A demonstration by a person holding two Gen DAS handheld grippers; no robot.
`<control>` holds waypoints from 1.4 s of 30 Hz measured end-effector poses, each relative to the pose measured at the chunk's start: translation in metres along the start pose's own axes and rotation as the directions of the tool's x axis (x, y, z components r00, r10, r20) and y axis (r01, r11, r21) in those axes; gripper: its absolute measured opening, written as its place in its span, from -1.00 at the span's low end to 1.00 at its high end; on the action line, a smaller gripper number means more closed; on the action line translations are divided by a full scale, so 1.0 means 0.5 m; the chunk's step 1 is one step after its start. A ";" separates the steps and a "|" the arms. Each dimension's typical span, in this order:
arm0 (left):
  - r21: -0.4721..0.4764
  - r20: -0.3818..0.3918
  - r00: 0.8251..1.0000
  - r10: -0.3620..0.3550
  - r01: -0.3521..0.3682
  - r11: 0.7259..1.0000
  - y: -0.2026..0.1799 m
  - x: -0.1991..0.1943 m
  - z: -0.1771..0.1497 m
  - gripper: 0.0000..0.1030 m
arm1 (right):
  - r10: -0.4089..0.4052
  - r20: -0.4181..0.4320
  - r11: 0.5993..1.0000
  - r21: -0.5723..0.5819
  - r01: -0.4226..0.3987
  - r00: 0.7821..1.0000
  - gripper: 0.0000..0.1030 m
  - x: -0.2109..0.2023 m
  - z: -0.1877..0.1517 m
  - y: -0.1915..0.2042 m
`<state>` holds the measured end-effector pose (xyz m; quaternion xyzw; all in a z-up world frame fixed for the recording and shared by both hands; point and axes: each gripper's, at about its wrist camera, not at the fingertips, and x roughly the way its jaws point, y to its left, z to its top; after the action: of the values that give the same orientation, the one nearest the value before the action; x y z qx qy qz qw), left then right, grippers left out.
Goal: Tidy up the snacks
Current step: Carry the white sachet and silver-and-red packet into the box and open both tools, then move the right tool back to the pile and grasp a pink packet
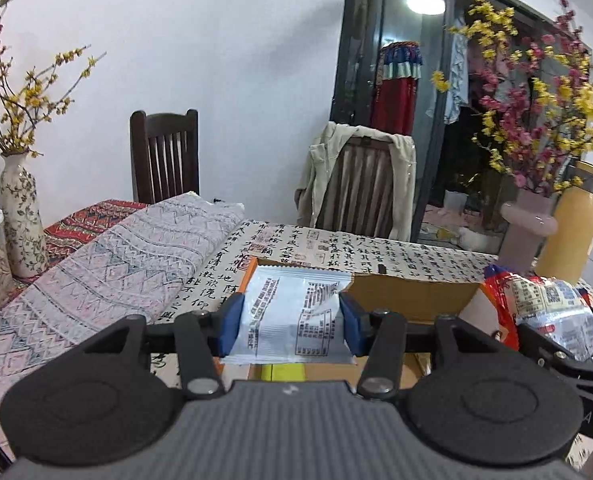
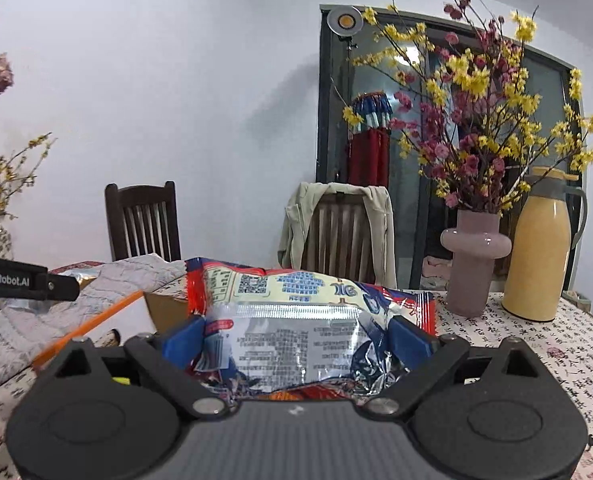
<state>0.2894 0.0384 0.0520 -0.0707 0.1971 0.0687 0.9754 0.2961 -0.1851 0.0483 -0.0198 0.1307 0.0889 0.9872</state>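
Left gripper (image 1: 292,322) part-open, clamped on white sachet (image 1: 292,312).

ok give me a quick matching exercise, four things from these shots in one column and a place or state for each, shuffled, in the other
Things:
1. white snack packet
2. red and blue snack bag
3. beige jacket
4. yellow thermos

Places or states:
A. draped over a chair back
B. clamped in the left hand-held gripper
C. standing on the table beside the pink vase
D. clamped in the right hand-held gripper

Pairs: 1-B, 2-D, 3-A, 4-C
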 end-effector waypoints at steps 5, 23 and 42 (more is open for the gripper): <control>-0.007 -0.007 1.000 0.016 -0.016 1.000 -0.003 0.052 -0.015 0.00 | -0.008 -0.003 0.999 0.041 0.008 1.000 0.90 0.041 -0.015 -0.010; -0.011 0.032 0.999 0.002 -0.002 1.000 -0.007 0.043 -0.047 1.00 | 0.035 -0.063 0.998 0.057 -0.032 0.997 1.00 0.055 -0.045 -0.005; -0.052 0.124 0.992 -0.015 0.022 0.998 0.009 -0.095 -0.011 1.00 | 0.037 0.042 0.998 0.056 -0.040 0.998 1.00 -0.057 -0.007 -0.015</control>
<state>0.2431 0.0369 0.0651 -0.0941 0.1339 0.0692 0.9841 0.2694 -0.1975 0.0527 0.0125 0.1131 0.1045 0.9880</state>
